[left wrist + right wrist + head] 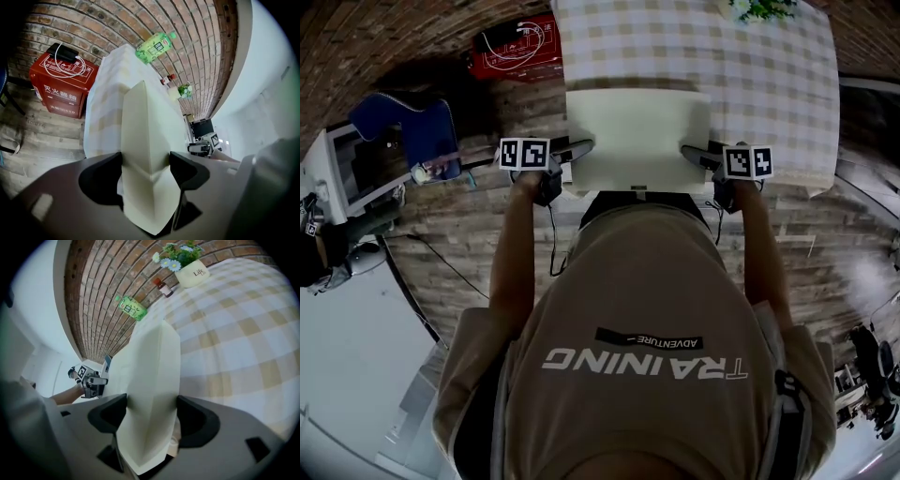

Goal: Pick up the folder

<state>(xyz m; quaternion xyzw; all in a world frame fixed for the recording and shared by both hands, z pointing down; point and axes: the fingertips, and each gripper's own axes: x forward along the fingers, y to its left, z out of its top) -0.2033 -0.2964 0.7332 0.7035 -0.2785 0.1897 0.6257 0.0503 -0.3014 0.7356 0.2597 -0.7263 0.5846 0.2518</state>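
- Cream folder [637, 141] at the near edge of the table [769, 75], partly sticking out past the edge toward the person.
- Hard to tell whether resting on the checked cloth [243, 333] or just above it.
- Left gripper [145, 159] at the folder's left side, jaws wide apart, the folder's edge in the gap and close to both pads.
- Right gripper [152, 401] at the folder's right side, jaws wide apart too, the folder's edge in the gap the same way.
- Farther back on the table: a white flower pot [194, 273], a small brown bottle [162, 288] just beside it, and a green bottle [131, 308] near the brick wall [140, 18].
- Down on the wood floor [487, 225], left of the table: a red box [61, 84] with a white cord [65, 65] on top.
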